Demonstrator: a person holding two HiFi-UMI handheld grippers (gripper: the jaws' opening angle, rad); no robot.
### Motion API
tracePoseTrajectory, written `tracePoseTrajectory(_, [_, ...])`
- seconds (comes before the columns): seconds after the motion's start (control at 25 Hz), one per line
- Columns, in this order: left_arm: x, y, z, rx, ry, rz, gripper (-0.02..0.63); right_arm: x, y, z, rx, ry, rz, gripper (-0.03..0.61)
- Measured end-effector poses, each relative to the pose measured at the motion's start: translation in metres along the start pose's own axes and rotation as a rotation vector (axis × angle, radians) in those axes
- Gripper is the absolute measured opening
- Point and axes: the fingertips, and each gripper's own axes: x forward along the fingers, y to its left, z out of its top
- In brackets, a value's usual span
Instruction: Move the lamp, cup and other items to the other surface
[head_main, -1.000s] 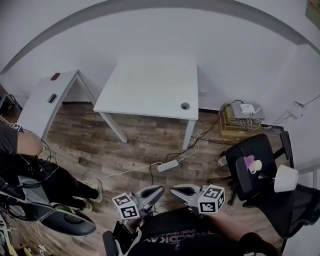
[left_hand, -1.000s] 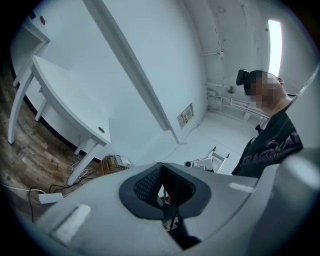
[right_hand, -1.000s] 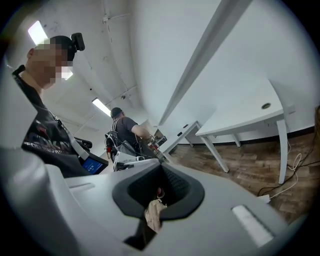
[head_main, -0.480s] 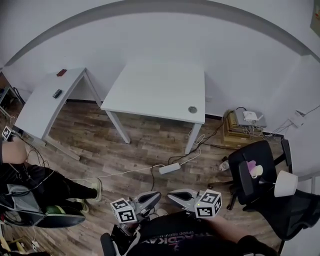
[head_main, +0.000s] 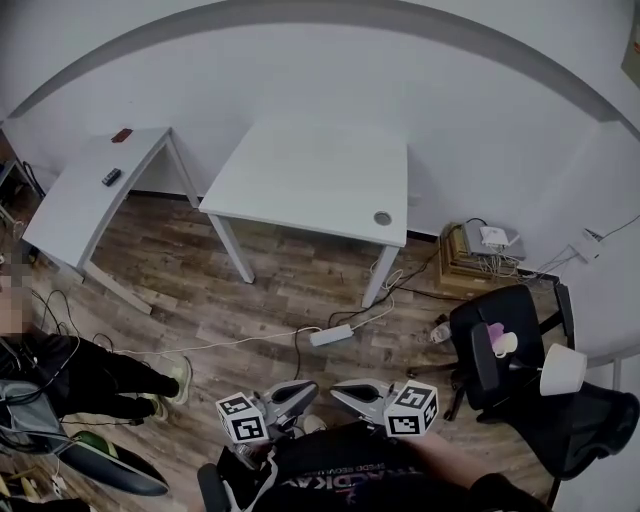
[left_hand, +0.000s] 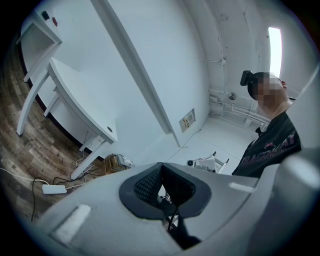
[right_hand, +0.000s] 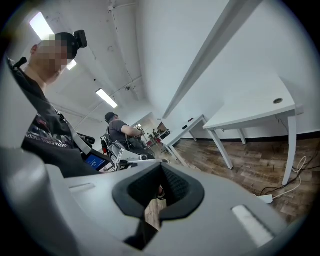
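Observation:
A black office chair at the right of the head view carries a lamp with a white shade, a pale cup and a small purple item. The white table stands bare in the middle, against the wall. Both grippers hover low in front of me, over the wooden floor and far from the chair. My left gripper is shut and holds nothing. Beside it, my right gripper is also shut with nothing between its pads. The two point toward each other.
A second white desk at the left holds a dark item and a red one. A power strip and cables lie on the floor. A box with a router sits by the wall. A seated person is at the left.
Both grippers have shifted a little down and left in the head view, still shut. The view has swung, so the table, the chair and the seated person sit slightly elsewhere in frame.

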Motion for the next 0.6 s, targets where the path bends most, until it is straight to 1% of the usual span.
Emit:
tracePoseTrajectory(0.16, [-0.002, -0.001, -0.004, -0.005, 0.002, -0.011, -0.005, 0.002, 0.006, -0.005, -0.026, 0.007, 0.001, 0.003])
tracePoseTrajectory(0.4, [-0.006, -0.007, -0.003, 0.010, -0.005, -0.017, -0.005, 0.004, 0.011, -0.006, -0.034, 0.014, 0.002, 0.004])
tracePoseTrajectory(0.6, [-0.009, -0.007, -0.004, 0.004, -0.009, -0.024, -0.005, 0.006, 0.014, -0.008, -0.036, 0.019, -0.001, 0.003])
